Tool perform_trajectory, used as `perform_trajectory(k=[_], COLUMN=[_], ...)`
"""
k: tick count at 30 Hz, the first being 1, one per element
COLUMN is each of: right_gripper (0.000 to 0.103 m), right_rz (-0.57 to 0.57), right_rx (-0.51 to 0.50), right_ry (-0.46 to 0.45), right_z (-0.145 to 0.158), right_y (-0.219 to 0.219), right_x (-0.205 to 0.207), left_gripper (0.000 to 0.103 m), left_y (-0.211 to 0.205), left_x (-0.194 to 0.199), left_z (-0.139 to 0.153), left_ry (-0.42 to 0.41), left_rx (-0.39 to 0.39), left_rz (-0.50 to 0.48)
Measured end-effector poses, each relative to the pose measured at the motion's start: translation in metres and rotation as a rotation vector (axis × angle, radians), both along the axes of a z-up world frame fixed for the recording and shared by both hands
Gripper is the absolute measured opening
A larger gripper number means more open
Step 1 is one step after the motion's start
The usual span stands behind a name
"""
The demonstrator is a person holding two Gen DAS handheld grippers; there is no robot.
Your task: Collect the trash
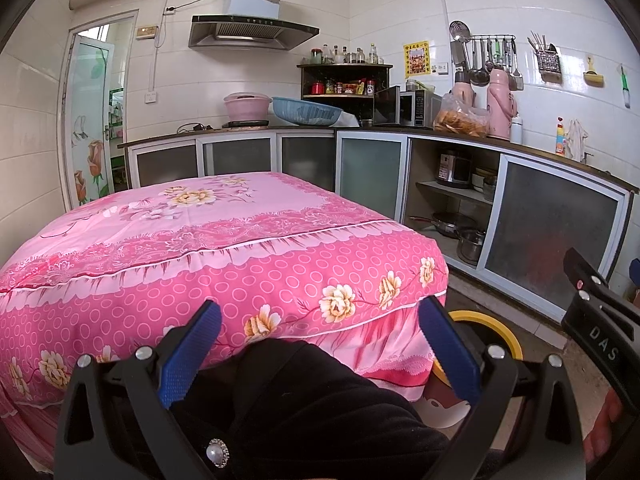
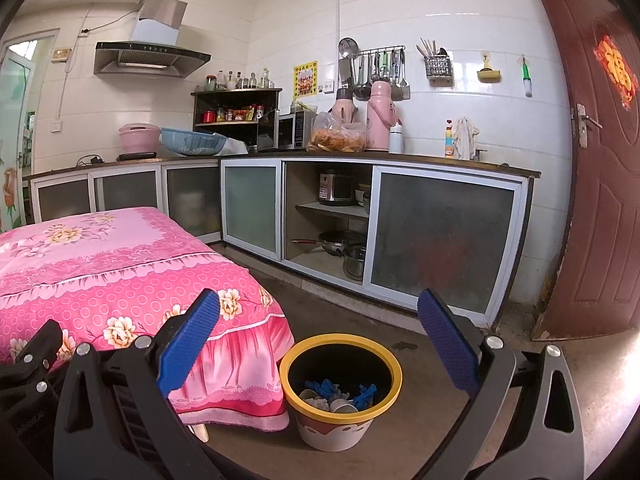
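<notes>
White-tiled kitchen walls and an L of glass-fronted cabinets (image 2: 440, 236) frame the scene, but what matters sits low on the bare floor: a yellow-rimmed bin (image 2: 340, 390), just beside the near right corner of the pink floral tablecloth (image 2: 120, 268). Inside it lie crumpled blue gloves (image 2: 326, 387), paper cups and pale scraps, so some trash appears to be collected already. From both views the cloth-covered tabletop shows no litter, and none is visible on the floor around the bin; by that I judge the task near its end or finished, though the table's far side and the floor behind it are hidden. The right gripper (image 2: 318, 346) hangs above and near the bin, jaws spread wide, holding nothing. The left gripper (image 1: 320, 354) is likewise wide open and empty, over dark clothing (image 1: 304, 404) at the table's near edge.
</notes>
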State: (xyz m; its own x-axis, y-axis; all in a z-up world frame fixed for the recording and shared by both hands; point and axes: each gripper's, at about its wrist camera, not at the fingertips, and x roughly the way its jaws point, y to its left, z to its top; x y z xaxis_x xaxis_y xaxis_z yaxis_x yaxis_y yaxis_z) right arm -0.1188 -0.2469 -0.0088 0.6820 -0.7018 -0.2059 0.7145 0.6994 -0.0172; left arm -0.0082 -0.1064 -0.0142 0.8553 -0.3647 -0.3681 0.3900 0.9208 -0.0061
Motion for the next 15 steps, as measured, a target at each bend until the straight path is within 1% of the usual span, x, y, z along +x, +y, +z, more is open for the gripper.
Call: perform_trajectory(k=[15], right_gripper=[0.095], right_rz=[-0.007], right_rx=[0.008], right_ry=[0.005], right_z=[-0.0035], right_y=[-0.0002], right_x=[-0.0006], left_gripper=[0.095], left_y=[-0.0005], left_x=[-0.0005], left_z=[-0.0002], left_ry=[0.002], left_rx=[-0.001], left_rz=[0.000])
